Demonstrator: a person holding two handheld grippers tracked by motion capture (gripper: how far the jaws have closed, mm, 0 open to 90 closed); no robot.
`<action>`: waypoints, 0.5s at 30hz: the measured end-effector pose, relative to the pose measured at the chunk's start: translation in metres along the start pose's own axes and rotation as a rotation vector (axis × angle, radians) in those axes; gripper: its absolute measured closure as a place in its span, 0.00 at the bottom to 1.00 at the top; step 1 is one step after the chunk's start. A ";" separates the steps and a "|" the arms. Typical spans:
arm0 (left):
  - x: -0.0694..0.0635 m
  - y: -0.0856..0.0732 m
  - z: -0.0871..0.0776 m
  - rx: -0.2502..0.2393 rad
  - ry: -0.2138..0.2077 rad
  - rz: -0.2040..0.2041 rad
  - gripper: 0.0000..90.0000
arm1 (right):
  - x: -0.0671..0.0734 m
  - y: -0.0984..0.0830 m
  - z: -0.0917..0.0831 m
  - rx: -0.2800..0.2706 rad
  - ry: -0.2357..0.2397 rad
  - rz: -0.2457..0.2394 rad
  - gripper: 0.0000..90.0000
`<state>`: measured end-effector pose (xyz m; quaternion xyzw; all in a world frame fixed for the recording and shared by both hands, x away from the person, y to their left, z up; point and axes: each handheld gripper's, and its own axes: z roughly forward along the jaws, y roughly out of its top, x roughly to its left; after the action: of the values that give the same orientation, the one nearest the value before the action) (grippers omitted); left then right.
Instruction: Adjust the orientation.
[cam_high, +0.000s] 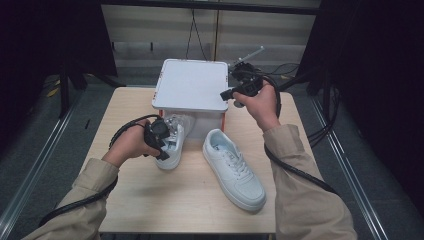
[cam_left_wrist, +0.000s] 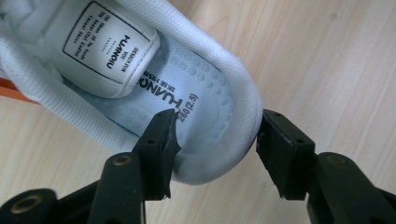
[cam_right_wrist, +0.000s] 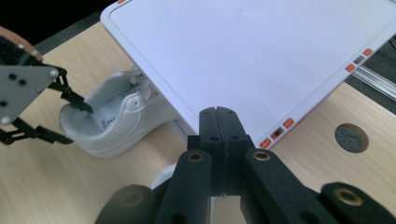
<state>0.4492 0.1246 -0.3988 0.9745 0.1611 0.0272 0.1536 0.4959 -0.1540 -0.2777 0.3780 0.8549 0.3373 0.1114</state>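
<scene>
The white lidded box (cam_high: 190, 85) stands at the far middle of the table (cam_high: 165, 205), and its lid (cam_right_wrist: 261, 56) overhangs the toe of the left sneaker (cam_high: 172, 142), so that shoe's front is closed off from above; its heel end toward the person stays reachable. The right sneaker (cam_high: 234, 170) lies slantwise across the middle, just beside the box's near right corner, leaving a narrow lane of bare wood between the two shoes. The near strip of table is open, as are the wood to the left of the box and the right edge, where a round hole (cam_right_wrist: 351, 138) is cut.
</scene>
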 end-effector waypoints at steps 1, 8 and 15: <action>-0.001 0.001 0.000 0.002 -0.003 0.002 0.55 | 0.000 0.003 0.004 0.004 -0.018 -0.003 1.00; -0.003 0.007 -0.002 -0.054 -0.028 -0.001 0.68 | 0.005 0.013 0.034 0.013 -0.049 -0.019 1.00; 0.008 0.020 -0.004 -0.072 -0.010 -0.010 0.72 | 0.003 0.009 0.055 0.049 -0.037 -0.004 1.00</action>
<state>0.4628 0.1104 -0.3885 0.9677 0.1643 0.0274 0.1893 0.5236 -0.1201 -0.3123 0.3853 0.8613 0.3091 0.1189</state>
